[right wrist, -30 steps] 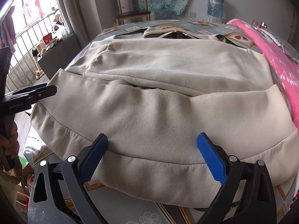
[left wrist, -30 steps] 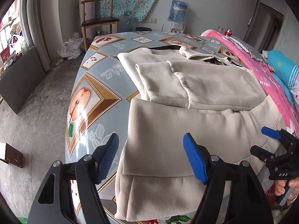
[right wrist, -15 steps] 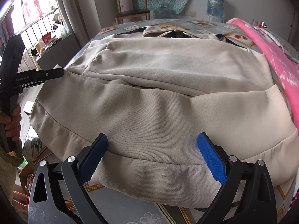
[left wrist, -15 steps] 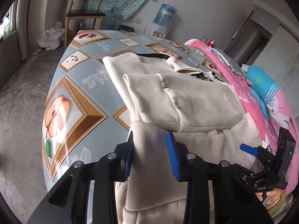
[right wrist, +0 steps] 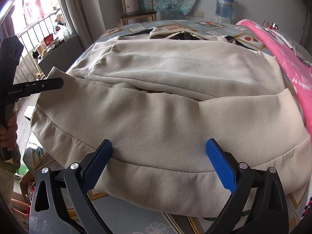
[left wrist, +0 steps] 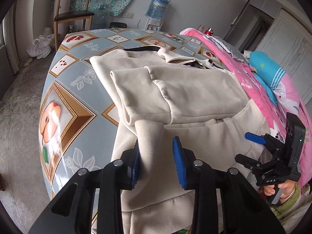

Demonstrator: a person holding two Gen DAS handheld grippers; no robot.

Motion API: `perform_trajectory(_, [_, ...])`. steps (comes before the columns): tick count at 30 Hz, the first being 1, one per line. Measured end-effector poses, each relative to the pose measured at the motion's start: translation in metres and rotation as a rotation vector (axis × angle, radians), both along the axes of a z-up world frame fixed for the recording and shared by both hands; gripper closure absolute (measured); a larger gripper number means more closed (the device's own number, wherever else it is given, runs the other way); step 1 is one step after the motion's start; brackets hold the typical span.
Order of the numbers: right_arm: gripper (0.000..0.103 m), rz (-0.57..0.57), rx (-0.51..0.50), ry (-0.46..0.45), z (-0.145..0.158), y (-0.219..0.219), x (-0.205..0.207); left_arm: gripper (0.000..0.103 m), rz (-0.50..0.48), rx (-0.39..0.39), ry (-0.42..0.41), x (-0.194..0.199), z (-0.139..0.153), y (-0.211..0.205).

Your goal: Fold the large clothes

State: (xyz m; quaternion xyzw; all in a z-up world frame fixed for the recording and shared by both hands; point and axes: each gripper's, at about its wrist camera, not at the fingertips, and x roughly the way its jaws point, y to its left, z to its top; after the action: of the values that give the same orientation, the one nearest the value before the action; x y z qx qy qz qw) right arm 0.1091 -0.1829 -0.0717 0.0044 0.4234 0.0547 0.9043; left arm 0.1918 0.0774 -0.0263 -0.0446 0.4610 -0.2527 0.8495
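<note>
Between the left tool's pads: left tool (left wrist: 157,160) pinches the beige sweatshirt's (left wrist: 175,89) raised hem corner
Right tool (right wrist: 159,162): jaws wide, straddling the hem (not gripping)
Sweatshirt: spread on table (left wrist: 68,105) ahead

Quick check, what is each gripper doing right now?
Left gripper: jaws just closed, shut on the beige hoodie hem corner.
Right gripper: open, straddling the hem, gripping nothing.

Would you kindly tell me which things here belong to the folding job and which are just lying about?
Job:
beige hoodie
left gripper, pinching its hem corner
right gripper, open over the hem
table

Lying about:
pink blanket
wooden chair
water bottle
</note>
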Motion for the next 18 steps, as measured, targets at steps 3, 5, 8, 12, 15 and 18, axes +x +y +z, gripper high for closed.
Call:
perform_trajectory(3, [0.010, 0.000, 0.000, 0.000, 0.000, 0.000, 0.000, 0.072, 0.008, 0.088, 0.016, 0.002, -0.008, -0.006])
perform_trajectory(5, [0.010, 0.000, 0.000, 0.000, 0.000, 0.000, 0.000, 0.072, 0.012, 0.110, 0.012, 0.001, -0.009, -0.008])
perform_trajectory(8, [0.010, 0.000, 0.000, -0.001, 0.000, 0.000, 0.000, 0.073, 0.024, 0.174, -0.022, -0.006, -0.005, -0.015])
perform_trajectory(12, [0.010, -0.003, 0.002, -0.007, 0.001, 0.000, -0.001, 0.085, 0.055, 0.361, -0.097, -0.020, -0.003, -0.038])
perform_trajectory(15, [0.010, -0.005, 0.005, -0.007, 0.002, 0.000, -0.001, 0.089, 0.094, 0.447, -0.140, -0.028, -0.003, -0.051])
perform_trajectory(18, [0.010, -0.003, 0.016, -0.003, 0.004, -0.002, -0.002, 0.089, 0.131, 0.504, -0.166, -0.033, -0.005, -0.060])
